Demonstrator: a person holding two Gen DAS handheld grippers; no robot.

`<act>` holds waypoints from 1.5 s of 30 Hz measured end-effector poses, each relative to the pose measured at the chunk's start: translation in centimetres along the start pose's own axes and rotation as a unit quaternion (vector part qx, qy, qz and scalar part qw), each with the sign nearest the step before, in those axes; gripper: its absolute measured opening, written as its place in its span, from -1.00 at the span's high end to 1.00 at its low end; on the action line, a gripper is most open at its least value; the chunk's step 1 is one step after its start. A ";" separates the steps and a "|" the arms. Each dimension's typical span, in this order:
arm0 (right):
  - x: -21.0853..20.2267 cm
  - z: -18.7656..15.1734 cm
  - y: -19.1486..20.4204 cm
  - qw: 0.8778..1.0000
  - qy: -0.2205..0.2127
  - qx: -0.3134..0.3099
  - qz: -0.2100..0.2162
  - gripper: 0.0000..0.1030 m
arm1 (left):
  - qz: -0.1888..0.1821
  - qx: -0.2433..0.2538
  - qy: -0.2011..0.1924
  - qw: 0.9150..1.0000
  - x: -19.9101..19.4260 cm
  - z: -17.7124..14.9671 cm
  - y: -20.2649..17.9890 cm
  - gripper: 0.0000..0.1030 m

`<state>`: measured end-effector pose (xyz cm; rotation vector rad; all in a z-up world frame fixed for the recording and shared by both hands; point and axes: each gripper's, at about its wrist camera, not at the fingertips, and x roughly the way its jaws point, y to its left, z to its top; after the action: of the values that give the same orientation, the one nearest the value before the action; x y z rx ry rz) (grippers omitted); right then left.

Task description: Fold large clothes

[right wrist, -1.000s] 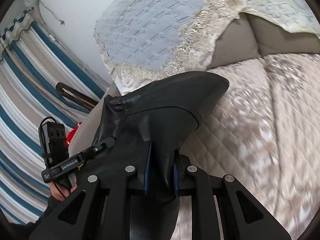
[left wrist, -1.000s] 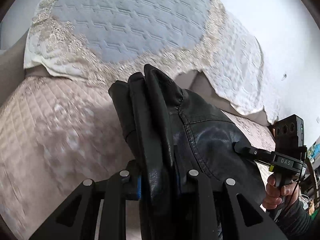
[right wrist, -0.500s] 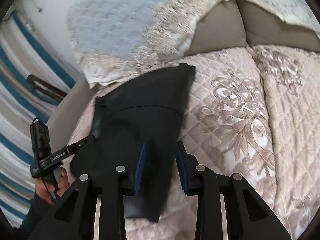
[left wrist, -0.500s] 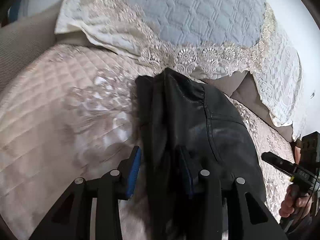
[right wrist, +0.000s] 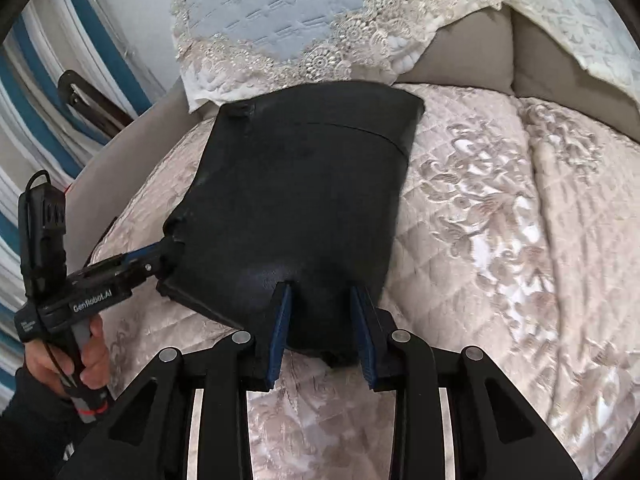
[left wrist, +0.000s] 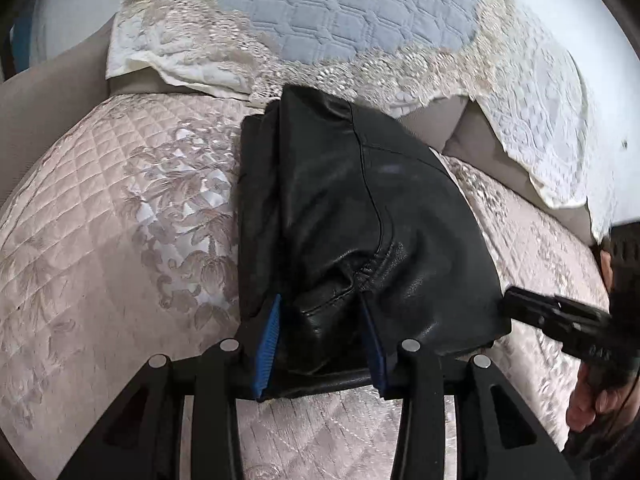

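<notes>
A black leather garment (left wrist: 352,216) lies folded into a compact stack on the pink quilted bed cover (left wrist: 120,240); it also shows in the right wrist view (right wrist: 304,200). My left gripper (left wrist: 320,312) is open, its blue-padded jaws either side of the garment's near edge, not pinching it. My right gripper (right wrist: 322,300) is open the same way at the opposite edge. Each gripper appears in the other's view: the right one (left wrist: 516,304) at the garment's right corner, the left one (right wrist: 160,256) at its left edge.
A blue quilted cover with cream lace trim (left wrist: 320,20) drapes over the beige headboard (right wrist: 480,52) just behind the garment. Blue-and-white striped curtains (right wrist: 36,92) hang at the left in the right wrist view. Pink quilt (right wrist: 520,220) extends to the right.
Both grippers lowered the hanging garment onto the bed and opened their jaws. The garment went from held up and draped to lying flat on the quilt.
</notes>
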<state>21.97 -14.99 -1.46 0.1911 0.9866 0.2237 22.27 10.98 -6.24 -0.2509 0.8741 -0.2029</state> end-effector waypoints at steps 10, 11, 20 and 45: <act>-6.3 -4.3 2.2 0.999 -0.036 -0.023 -0.017 0.07 | 0.043 0.026 -0.013 0.999 -5.9 -4.2 -3.0 0.10; -6.7 -4.8 2.4 0.999 -0.037 -0.025 -0.020 0.07 | 0.045 0.027 -0.015 0.998 -6.5 -4.9 -3.3 0.05; -9.2 -9.1 4.1 0.998 -0.046 -0.032 -0.038 -0.01 | 0.083 0.041 -0.021 0.995 -9.8 -9.2 -5.4 -0.11; -7.5 -9.9 4.1 0.997 -0.036 -0.037 -0.065 -0.03 | 0.128 0.037 -0.014 0.991 -8.3 -10.2 -4.7 -0.18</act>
<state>9.20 -12.48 0.30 0.0652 0.9137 0.1328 8.83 7.49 -5.04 -0.0704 0.8609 0.0081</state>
